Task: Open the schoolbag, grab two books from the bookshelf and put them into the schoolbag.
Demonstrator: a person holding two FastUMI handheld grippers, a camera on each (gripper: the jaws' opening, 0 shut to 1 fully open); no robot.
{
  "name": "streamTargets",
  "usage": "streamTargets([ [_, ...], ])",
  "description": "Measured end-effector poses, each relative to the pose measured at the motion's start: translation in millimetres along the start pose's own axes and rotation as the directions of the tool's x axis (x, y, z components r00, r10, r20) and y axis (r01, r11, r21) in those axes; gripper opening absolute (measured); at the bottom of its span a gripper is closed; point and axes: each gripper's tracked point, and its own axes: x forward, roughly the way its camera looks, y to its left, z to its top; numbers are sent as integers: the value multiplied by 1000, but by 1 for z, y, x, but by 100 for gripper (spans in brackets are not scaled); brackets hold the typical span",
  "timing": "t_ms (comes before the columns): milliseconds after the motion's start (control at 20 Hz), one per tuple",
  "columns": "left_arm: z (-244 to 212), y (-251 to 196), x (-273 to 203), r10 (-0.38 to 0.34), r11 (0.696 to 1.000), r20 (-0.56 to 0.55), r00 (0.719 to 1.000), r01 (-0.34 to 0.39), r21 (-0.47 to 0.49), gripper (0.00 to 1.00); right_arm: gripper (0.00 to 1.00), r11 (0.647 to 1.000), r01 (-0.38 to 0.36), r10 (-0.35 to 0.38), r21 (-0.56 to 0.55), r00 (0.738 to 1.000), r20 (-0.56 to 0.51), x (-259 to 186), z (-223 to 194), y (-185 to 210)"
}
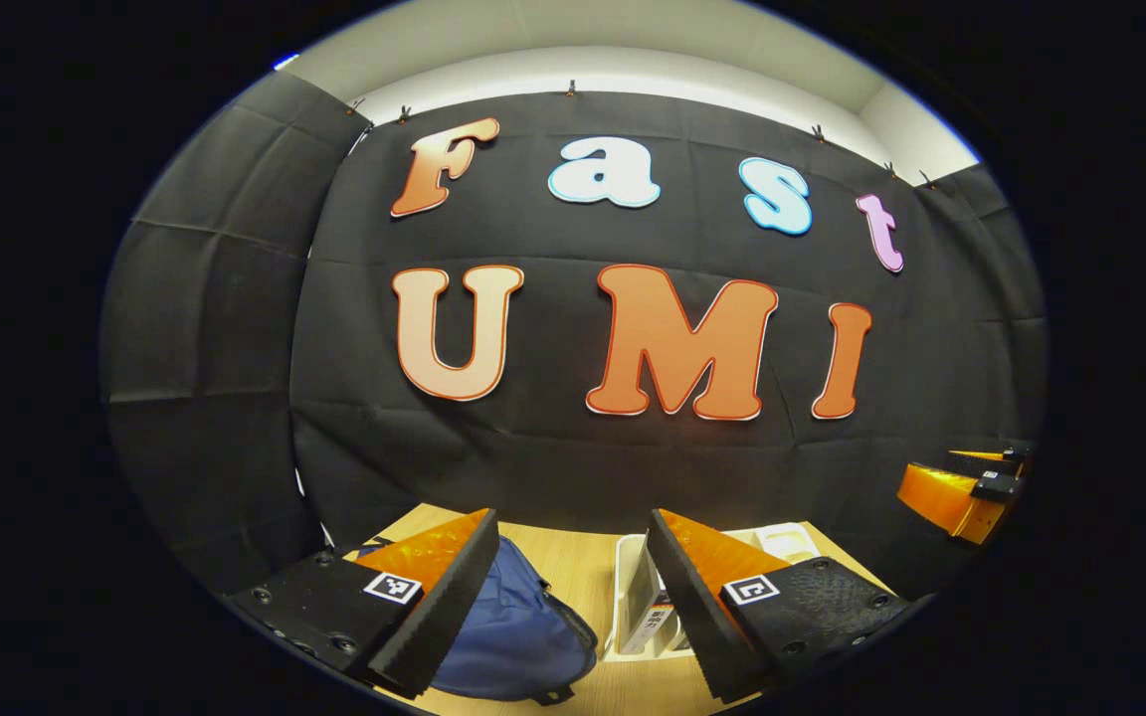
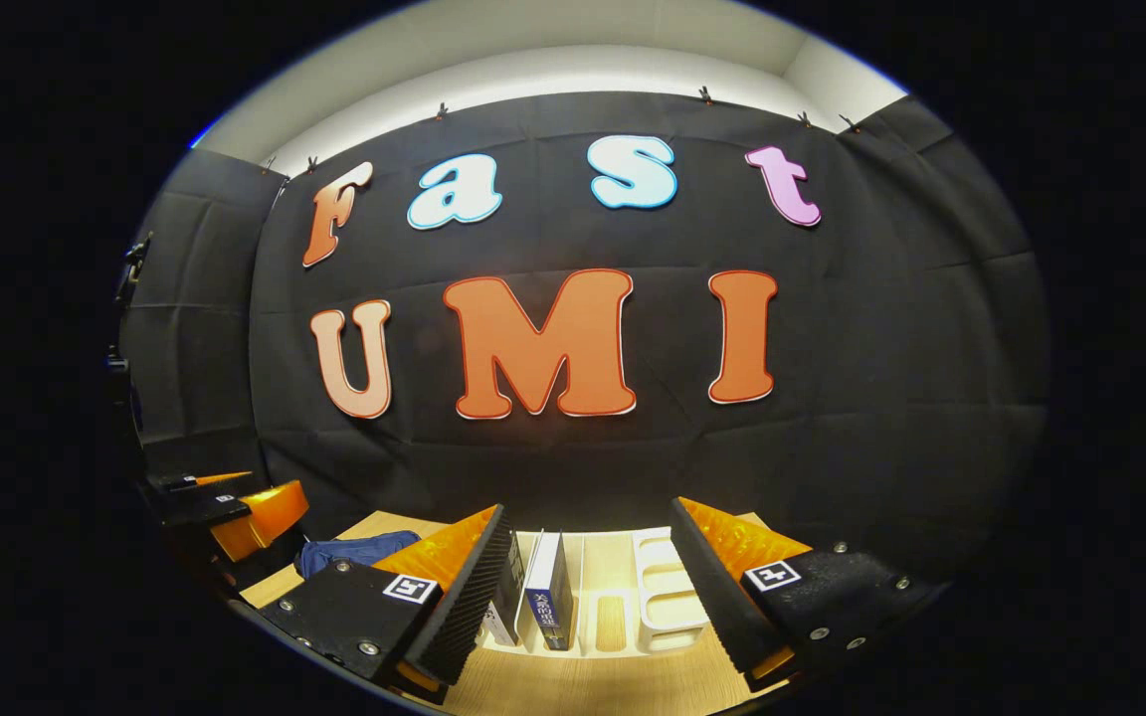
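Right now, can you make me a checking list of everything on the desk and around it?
Surface: wooden table, bare at the front.
Job's things: blue schoolbag lying on the table; whether it is open cannot be told. White bookshelf holds upright books at one end; its other slots look empty.
Clutter: nothing seen.
Grippers: left gripper open, above the table near the schoolbag. Right gripper open, facing the bookshelf. Neither holds anything.
Cables: nothing seen.
Surroundings: black cloth wall behind the table, pale wall above it.
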Motion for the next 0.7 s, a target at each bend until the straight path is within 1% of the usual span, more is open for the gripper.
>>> streamTargets([
  [300,-8,0,4,-3,1000,-18,1000,3,2,94,96,1000,9,-9,5,1000,-12,3,-3,-3],
  [500,-18,-4,6,-26,1000,-42,999,26,8,94,96,1000,18,-18,4,1000,-23,6,-9,-6],
  [700,-29,-2,9,-26,1000,-65,998,26,10,94,96,1000,28,-27,10,999,-36,6,-13,-11],
])
